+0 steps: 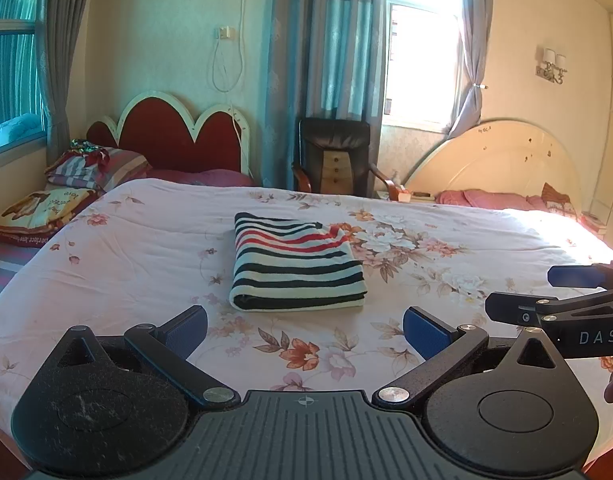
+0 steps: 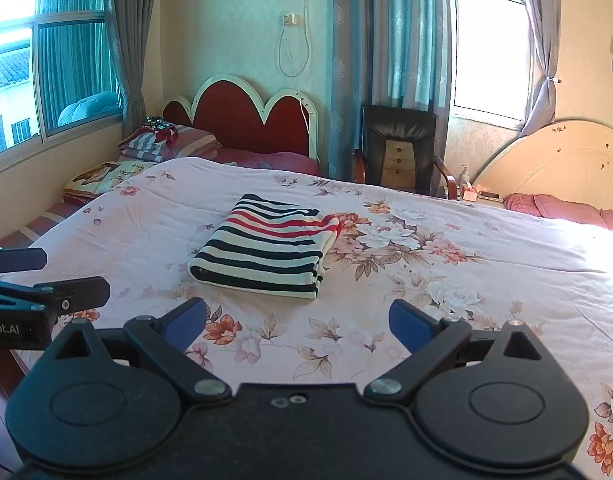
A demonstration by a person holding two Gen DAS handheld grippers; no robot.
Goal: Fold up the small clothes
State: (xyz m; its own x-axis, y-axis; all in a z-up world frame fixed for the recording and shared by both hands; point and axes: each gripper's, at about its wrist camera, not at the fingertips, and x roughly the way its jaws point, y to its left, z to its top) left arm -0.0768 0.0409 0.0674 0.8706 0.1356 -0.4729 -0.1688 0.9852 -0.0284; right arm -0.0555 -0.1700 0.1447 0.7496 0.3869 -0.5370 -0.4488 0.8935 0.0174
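Note:
A striped garment [image 1: 296, 266] in white, black and red lies folded into a neat rectangle on the floral bedspread [image 1: 126, 248]. It also shows in the right wrist view [image 2: 266, 250]. My left gripper [image 1: 305, 330] is open and empty, held back from the garment's near edge. My right gripper [image 2: 297, 324] is open and empty, also short of the garment. The right gripper's fingers [image 1: 522, 308] show at the right edge of the left wrist view. The left gripper's fingers [image 2: 72, 292] show at the left edge of the right wrist view.
The bedspread [image 2: 466, 280] covers a wide bed. A red headboard [image 1: 174, 132], folded blankets [image 1: 42, 212] and pillows lie at the far left. A black armchair [image 1: 334, 156] stands behind the bed. A cream headboard [image 1: 502, 160] and pink pillows [image 1: 490, 199] are at the far right.

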